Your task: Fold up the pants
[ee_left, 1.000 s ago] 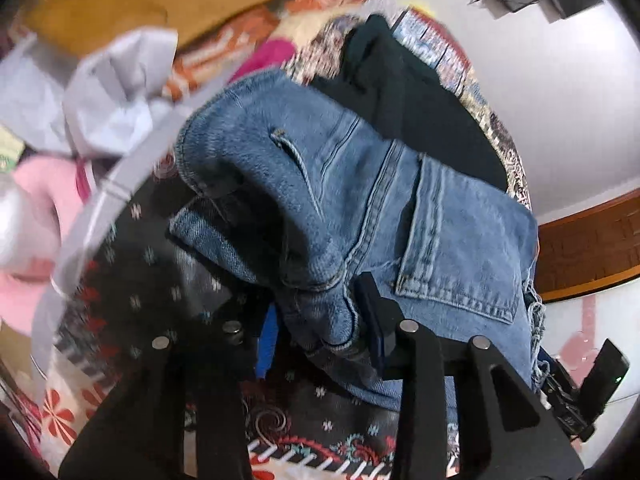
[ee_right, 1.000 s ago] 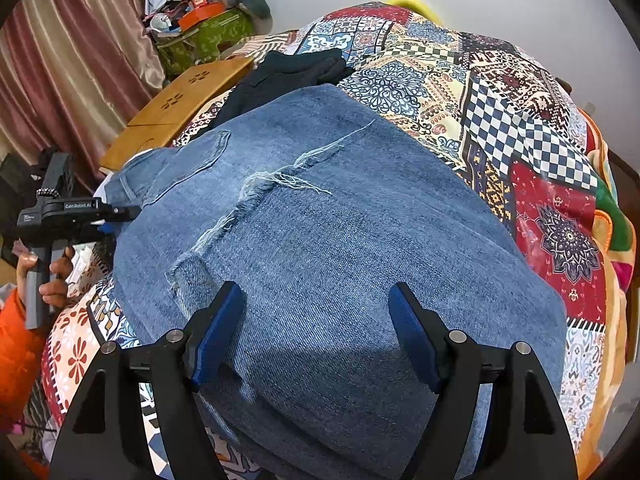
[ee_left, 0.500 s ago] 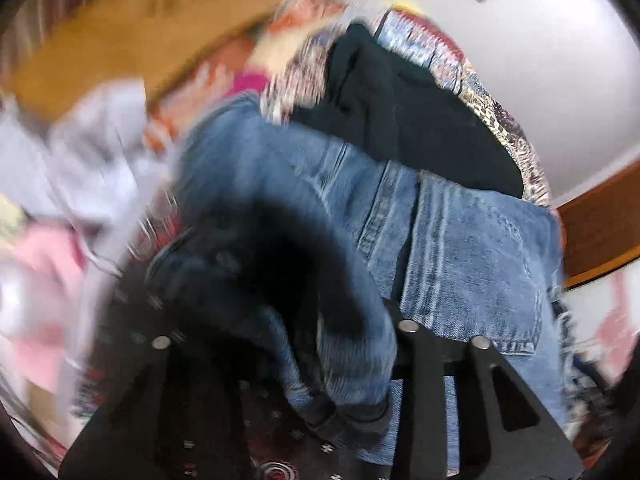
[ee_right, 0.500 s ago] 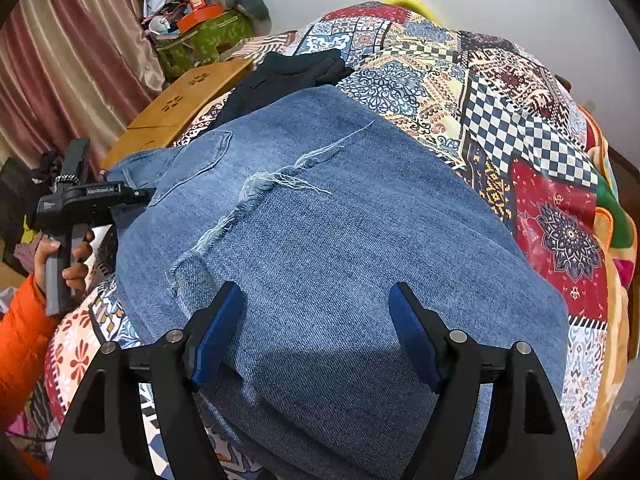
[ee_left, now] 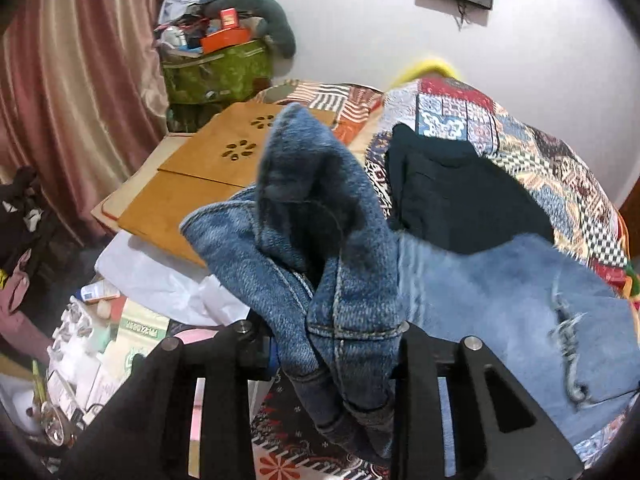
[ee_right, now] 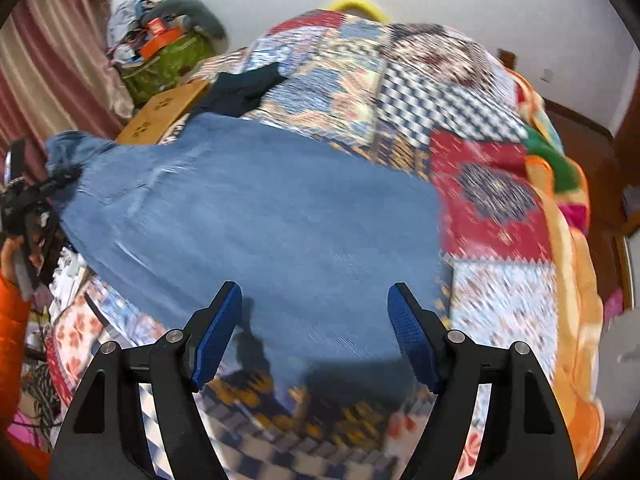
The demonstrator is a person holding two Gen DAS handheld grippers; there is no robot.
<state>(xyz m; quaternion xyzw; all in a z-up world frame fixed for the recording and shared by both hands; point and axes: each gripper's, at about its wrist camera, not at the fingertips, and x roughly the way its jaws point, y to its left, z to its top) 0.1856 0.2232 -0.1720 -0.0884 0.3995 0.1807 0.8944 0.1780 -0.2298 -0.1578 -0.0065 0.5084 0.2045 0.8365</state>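
Note:
Blue jeans [ee_right: 260,220] lie spread on the patchwork quilt [ee_right: 492,184]. My left gripper [ee_left: 336,344] has its jaws closing on the bunched waistband end [ee_left: 340,264], which stands lifted off the bed; the torn leg [ee_left: 520,304] trails away to the right. From the right wrist view, the left gripper [ee_right: 28,200] is at the far left with a hand in an orange sleeve [ee_right: 12,320] on it. My right gripper [ee_right: 316,332] hangs open just above the near end of the jeans, with nothing between its blue pads [ee_right: 218,340].
A black garment [ee_left: 460,200] lies on the quilt just beyond the jeans. A wooden board [ee_left: 208,184] rests at the bed's left side, with a stuffed green bag [ee_left: 216,72] behind it. Papers and clutter [ee_left: 100,340] crowd the floor on the left.
My left gripper has risen and turned with the waistband in its jaws, pulling that end off the bed. My right gripper has slid across the jeans to their near end, still open.

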